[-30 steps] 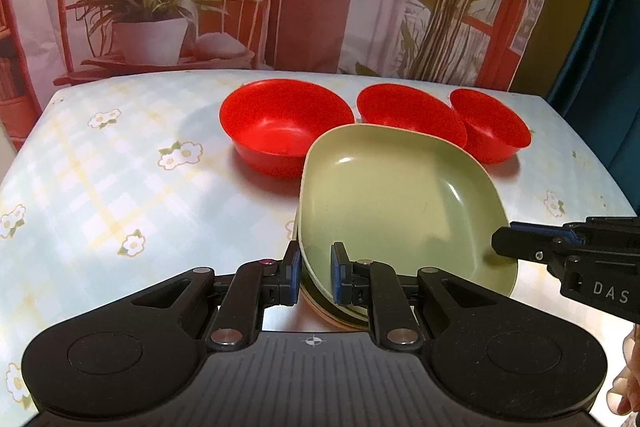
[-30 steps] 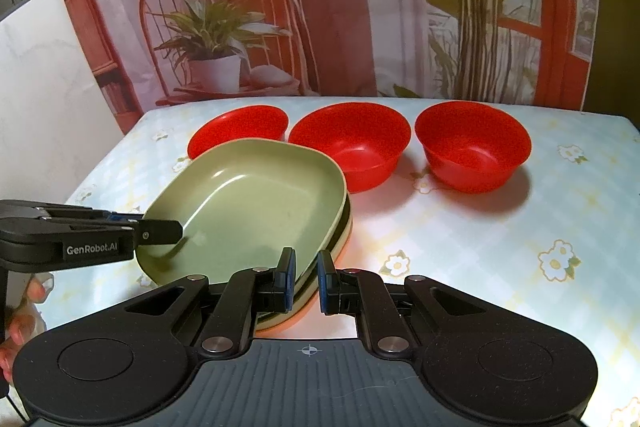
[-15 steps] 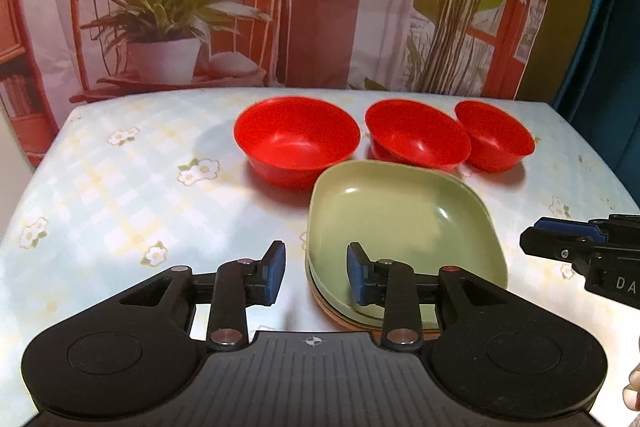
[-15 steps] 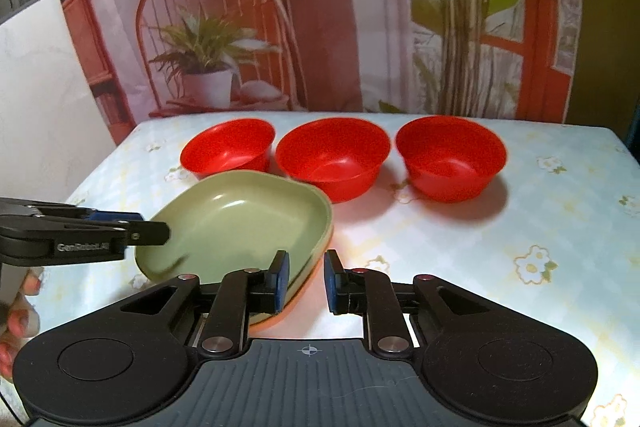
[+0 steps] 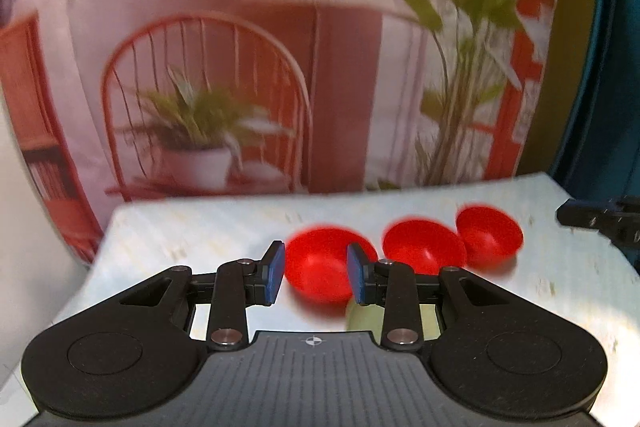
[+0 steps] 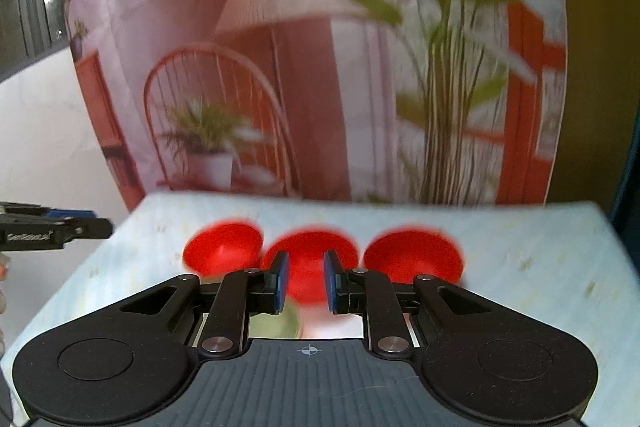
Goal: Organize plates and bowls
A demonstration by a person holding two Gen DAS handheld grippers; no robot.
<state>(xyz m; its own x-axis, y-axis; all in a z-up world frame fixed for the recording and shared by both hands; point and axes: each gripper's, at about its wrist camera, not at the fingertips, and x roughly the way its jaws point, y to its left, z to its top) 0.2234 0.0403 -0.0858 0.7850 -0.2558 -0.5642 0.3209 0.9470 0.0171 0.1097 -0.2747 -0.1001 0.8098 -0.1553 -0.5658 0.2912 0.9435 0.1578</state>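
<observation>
Three red bowls stand in a row on the table: left (image 5: 320,271) (image 6: 222,251), middle (image 5: 422,247) (image 6: 306,271) and right (image 5: 490,237) (image 6: 412,261). The stacked green plates show only as slivers behind the fingers (image 5: 362,317) (image 6: 276,323). My left gripper (image 5: 316,277) is open and empty, raised above the table, in front of the left bowl. My right gripper (image 6: 305,283) is open and empty, raised, in front of the middle bowl. Both views are blurred.
The table (image 5: 200,231) has a pale floral cloth. A printed backdrop with a chair and plants hangs behind it. The right gripper's tip shows at the left view's right edge (image 5: 600,219); the left gripper's tip shows at the right view's left edge (image 6: 56,229).
Both grippers let go of the green plate, opened wider, and pulled back and up; the plates dropped almost out of view and the bowls look farther away.
</observation>
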